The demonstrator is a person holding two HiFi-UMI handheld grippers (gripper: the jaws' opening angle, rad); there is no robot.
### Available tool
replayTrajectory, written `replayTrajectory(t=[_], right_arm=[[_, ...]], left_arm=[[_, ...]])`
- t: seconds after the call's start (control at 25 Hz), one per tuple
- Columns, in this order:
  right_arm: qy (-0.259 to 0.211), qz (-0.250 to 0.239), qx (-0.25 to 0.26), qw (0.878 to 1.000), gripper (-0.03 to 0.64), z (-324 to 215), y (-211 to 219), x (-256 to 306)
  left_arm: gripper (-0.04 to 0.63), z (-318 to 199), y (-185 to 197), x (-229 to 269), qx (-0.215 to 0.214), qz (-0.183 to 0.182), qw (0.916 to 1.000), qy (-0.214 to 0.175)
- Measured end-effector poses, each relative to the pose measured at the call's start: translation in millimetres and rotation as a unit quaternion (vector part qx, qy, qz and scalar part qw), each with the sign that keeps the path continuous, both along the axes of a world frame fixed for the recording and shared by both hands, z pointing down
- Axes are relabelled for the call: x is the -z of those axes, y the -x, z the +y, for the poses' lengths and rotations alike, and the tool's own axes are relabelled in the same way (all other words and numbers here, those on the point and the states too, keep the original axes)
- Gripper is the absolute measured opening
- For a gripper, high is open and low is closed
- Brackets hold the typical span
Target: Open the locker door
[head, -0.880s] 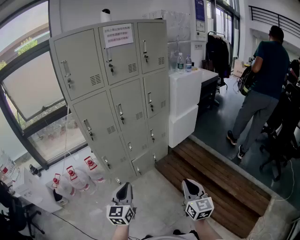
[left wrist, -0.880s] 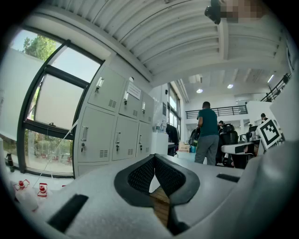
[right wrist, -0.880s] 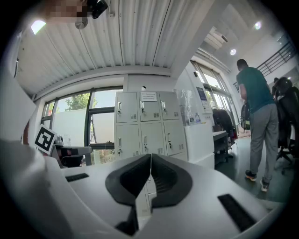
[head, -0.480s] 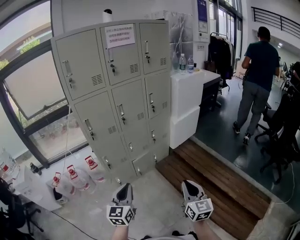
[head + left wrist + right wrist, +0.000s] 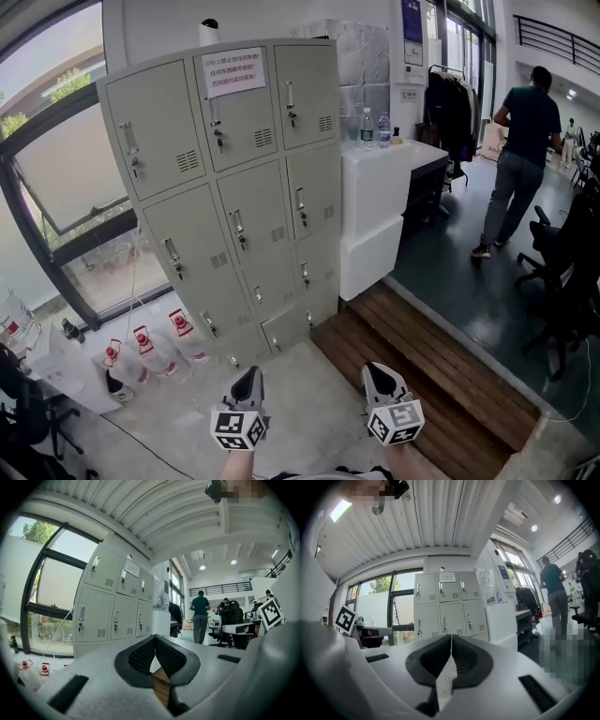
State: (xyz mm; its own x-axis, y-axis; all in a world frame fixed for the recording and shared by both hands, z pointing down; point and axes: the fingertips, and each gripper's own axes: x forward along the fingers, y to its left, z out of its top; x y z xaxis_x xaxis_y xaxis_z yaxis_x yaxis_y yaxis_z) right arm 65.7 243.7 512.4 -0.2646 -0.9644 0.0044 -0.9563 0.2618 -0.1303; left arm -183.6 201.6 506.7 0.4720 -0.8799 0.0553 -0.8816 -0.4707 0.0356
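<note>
The grey metal locker (image 5: 230, 187) stands ahead of me, three columns of doors with small handles, every door closed; a white notice (image 5: 234, 71) is stuck on the top middle door. Both grippers are low in the head view, well short of the locker and apart from it. My left gripper (image 5: 248, 373) is shut with nothing in it, and my right gripper (image 5: 378, 368) is also shut and empty. In the left gripper view the locker (image 5: 117, 602) is far beyond the closed left gripper (image 5: 154, 637). The right gripper view has the locker (image 5: 450, 603) straight past the closed right gripper (image 5: 451, 635).
A white cabinet (image 5: 375, 202) with bottles (image 5: 367, 127) adjoins the locker's right side. A wooden platform (image 5: 412, 347) lies on the floor before it. Water jugs (image 5: 141, 352) sit at the locker's lower left by the window. A person (image 5: 520, 150) walks away at right, near black chairs (image 5: 572, 272).
The person at the right has walked farther away. The head view has shifted slightly. Both grippers hold nearly the same place, still shut.
</note>
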Motion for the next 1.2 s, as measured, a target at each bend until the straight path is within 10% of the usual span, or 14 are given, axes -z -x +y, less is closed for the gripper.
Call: replayTrajectory(t=[0.68, 1.2], right_arm=[[0.007, -0.008, 0.025, 1.0, 0.015, -86.5, -53.4, -18.2], [0.0, 0.012, -0.005, 1.0, 0.015, -320.7, -9.6, -10.4]], left_arm=[[0.005, -80.6, -47.4, -5.3, 0.026, -0.004, 0.9996, 0.001], [0.005, -329.0, -4.6, -3.0, -0.007, 0.015, 0.9998, -0.011]])
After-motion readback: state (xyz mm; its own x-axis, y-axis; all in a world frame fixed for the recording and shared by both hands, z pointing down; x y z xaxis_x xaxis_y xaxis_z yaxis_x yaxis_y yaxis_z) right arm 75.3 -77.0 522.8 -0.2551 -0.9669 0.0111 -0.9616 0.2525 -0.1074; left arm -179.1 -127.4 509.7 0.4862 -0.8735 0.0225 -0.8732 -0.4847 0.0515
